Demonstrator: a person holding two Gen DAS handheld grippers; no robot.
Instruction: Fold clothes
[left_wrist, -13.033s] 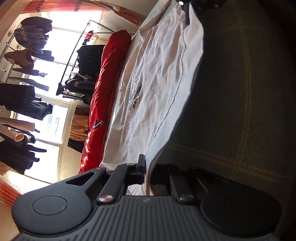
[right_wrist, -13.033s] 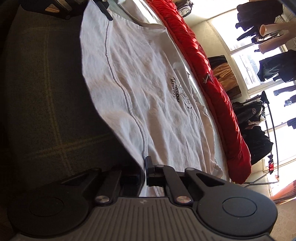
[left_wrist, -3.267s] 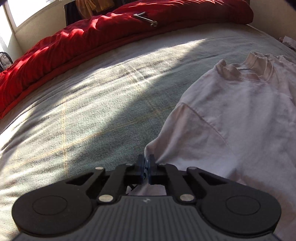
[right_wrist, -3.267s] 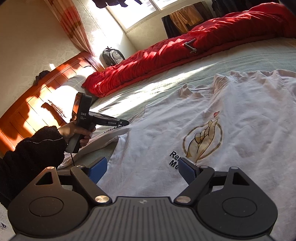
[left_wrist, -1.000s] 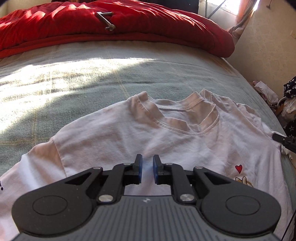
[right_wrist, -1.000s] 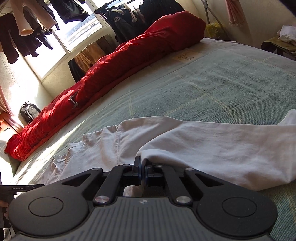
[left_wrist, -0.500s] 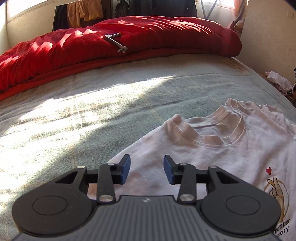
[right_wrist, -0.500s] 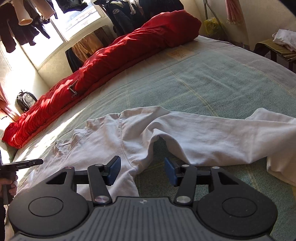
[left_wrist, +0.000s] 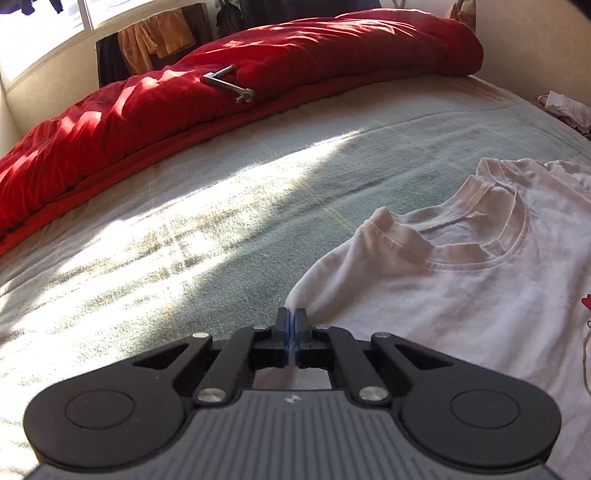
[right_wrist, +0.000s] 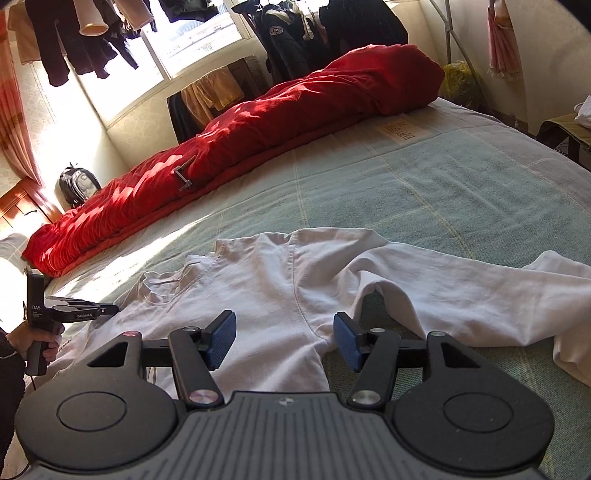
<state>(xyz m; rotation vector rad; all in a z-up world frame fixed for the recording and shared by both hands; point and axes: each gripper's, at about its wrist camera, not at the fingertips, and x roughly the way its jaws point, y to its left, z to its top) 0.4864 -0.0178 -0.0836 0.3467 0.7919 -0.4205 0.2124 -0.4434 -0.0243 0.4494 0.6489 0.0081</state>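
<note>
The bed (right_wrist: 461, 177), under a pale green blanket, carries everything; a red quilt (right_wrist: 258, 122) runs along its far side from 9 to 1 o'clock in the right wrist view. The white long-sleeved shirt (right_wrist: 266, 284) lies spread front-up on the blanket, collar (left_wrist: 480, 236) toward 12 o'clock, one sleeve (right_wrist: 480, 291) trailing loosely toward 3 o'clock with a rumple at the armpit.

The shirt looks light, soft and limp: I judge it will sag and drag wherever it is not held, and a single layer can slip from a shallow pinch. Seams and hems are the firmer places, so the shoulder seam, cuff or bottom hem should hold better than mid-panel cloth.

The left tongs (left_wrist: 291, 325) are pressed together on the shirt's shoulder edge, at about 6 o'clock in their own view, cloth showing between the pads. The right tongs (right_wrist: 284, 339) stand spread wide over the side seam below the armpit, holding nothing.
</note>
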